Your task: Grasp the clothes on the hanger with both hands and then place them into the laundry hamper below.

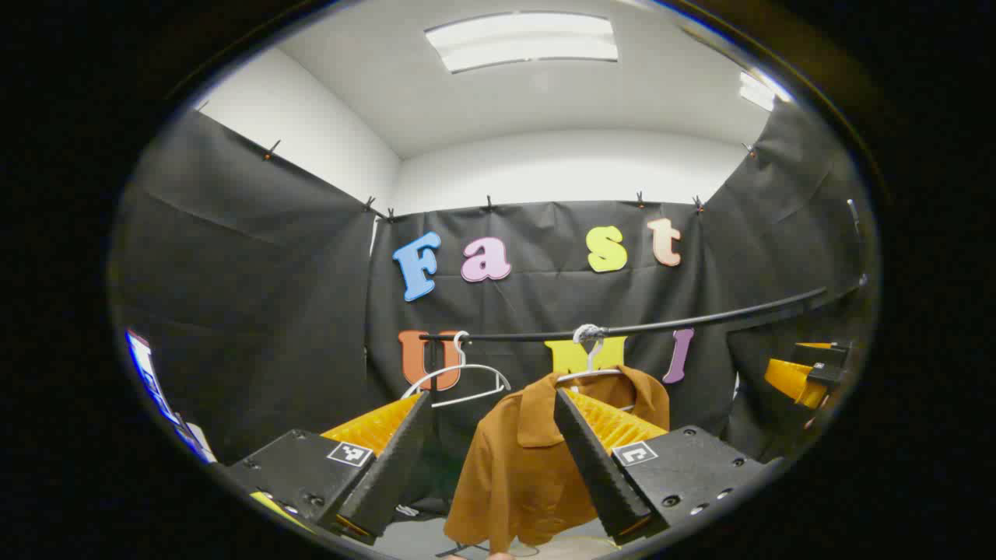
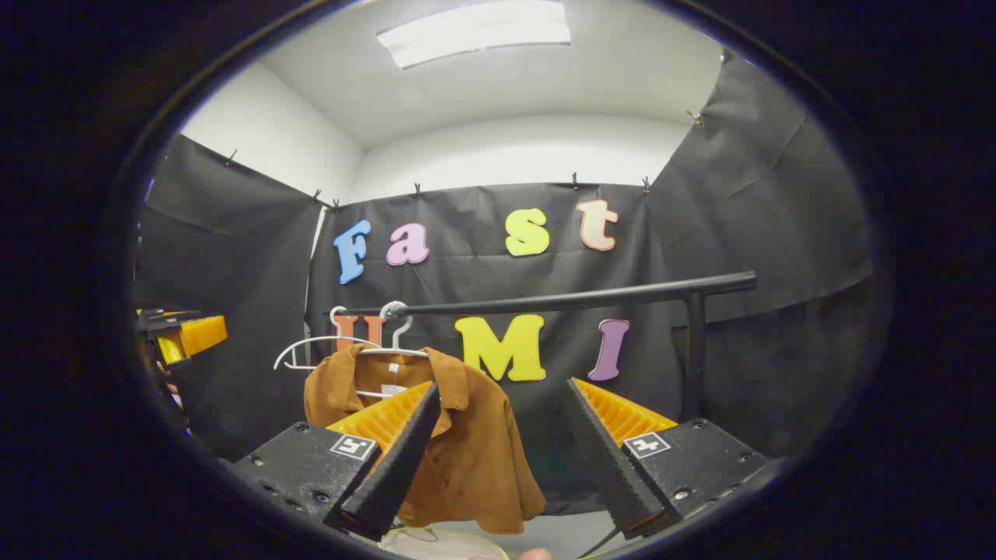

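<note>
A brown short-sleeved shirt [image 1: 521, 474] hangs on a white hanger [image 1: 591, 365] from a black rail [image 1: 700, 319]. My left gripper [image 1: 492, 395] is open and short of the shirt, which shows between its fingers. In the right gripper view the shirt [image 2: 467, 459] hangs on its hanger [image 2: 393, 350], ahead and to the left. My right gripper [image 2: 504, 383] is open, with its left finger in front of the shirt's right side. Each gripper shows at the other view's edge: right gripper [image 1: 801, 377], left gripper [image 2: 183, 334]. A pale round rim [image 2: 436, 544] below the shirt may be the hamper.
An empty white hanger [image 1: 459, 381] hangs on the rail left of the shirt, empty hanger [image 2: 311, 346]. The rail [image 2: 576, 297] ends on a black upright post [image 2: 695, 350] at the right. A lit screen [image 1: 148, 381] stands at the far left. Black cloth walls close in the booth.
</note>
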